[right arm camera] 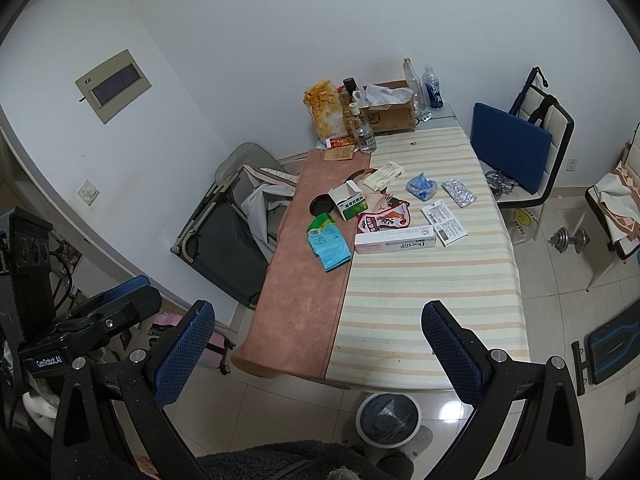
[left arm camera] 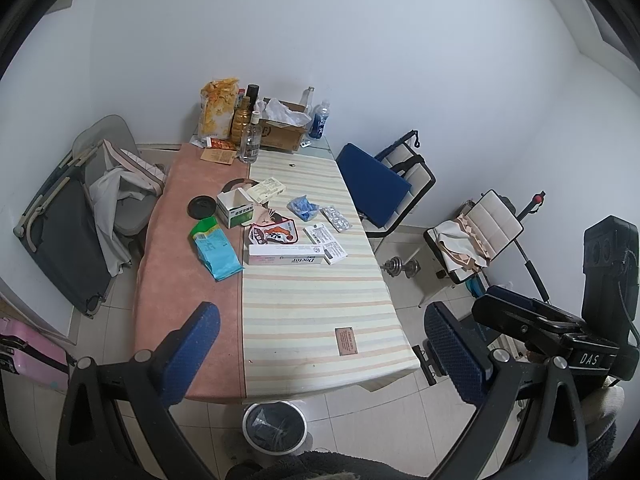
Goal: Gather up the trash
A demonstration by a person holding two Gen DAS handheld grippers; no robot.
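Observation:
Trash lies mid-table: a teal and green snack bag, a white "Doctor" box, a red-white wrapper, an open green-white carton, a crumpled blue glove, a blister pack and a flat white box. A white bin with a black liner stands on the floor at the table's near edge. My left gripper and right gripper are open and empty, held above the near edge.
The table has a pink cloth left and striped cloth right. Bottles, a chip bag and a cardboard box stand at the back. Chairs, a folded cot and a dumbbell surround it.

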